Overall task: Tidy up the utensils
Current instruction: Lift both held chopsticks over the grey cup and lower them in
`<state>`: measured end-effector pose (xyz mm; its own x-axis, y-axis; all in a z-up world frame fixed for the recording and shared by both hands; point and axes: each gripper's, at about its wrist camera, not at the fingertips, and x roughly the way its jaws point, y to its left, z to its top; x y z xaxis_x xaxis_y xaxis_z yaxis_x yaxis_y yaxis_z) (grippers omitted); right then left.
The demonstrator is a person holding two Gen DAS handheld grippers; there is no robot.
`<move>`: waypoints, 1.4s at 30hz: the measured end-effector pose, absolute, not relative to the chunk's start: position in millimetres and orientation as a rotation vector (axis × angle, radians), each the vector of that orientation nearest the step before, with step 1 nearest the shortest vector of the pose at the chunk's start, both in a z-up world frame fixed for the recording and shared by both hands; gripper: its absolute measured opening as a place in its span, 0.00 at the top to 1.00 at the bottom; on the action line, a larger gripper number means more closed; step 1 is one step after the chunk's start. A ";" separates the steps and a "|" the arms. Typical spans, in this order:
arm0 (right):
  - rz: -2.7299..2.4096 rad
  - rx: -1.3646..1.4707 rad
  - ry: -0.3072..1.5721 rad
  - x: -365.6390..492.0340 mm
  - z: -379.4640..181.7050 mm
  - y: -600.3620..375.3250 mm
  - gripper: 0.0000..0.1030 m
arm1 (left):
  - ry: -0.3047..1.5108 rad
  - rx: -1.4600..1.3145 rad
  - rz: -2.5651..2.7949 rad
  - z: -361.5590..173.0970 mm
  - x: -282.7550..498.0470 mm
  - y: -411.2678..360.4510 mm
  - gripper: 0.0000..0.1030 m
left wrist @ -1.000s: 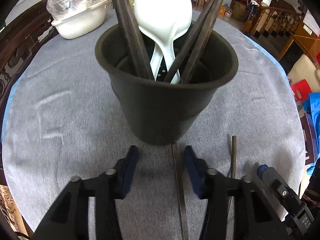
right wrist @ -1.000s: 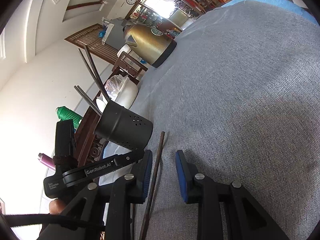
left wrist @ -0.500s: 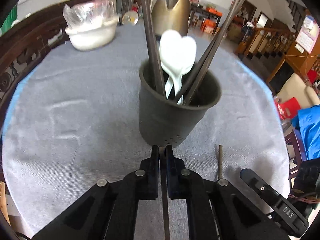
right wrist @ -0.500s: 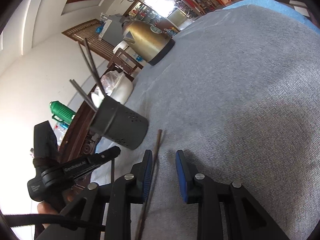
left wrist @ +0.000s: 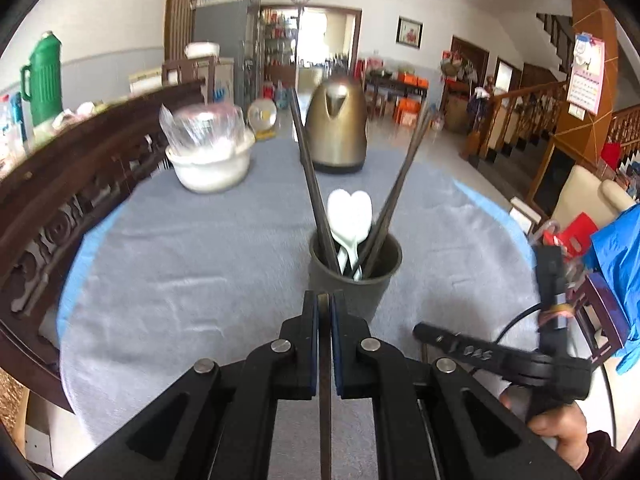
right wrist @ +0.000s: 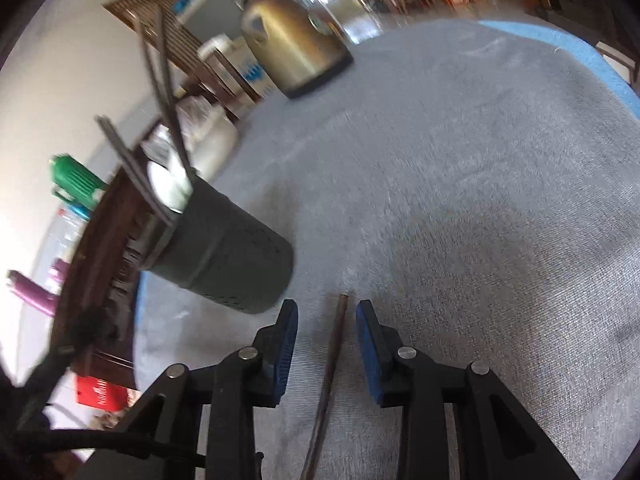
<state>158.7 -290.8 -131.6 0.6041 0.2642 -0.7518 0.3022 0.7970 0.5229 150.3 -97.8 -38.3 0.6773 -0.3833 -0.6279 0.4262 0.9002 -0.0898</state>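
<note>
A dark utensil holder stands on the grey tablecloth, with several dark chopsticks and white spoons in it. My left gripper is shut on a dark chopstick, lifted just in front of the holder. In the right wrist view the holder is to the left. My right gripper is open, its jaws on either side of another dark chopstick that lies on the cloth.
A gold kettle and a white covered bowl stand at the table's far side. A carved wooden chair back borders the left edge. The right gripper's body shows at the left wrist view's lower right.
My left gripper closed on its chopstick and lifted back from the holder. My right gripper moved so the other chopstick lies between its open jaws.
</note>
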 end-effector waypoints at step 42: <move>-0.017 0.627 0.765 128.3 -75.0 -289.1 0.94 | 1.172 -0.067 -0.569 -144.0 251.3 -99.5 0.57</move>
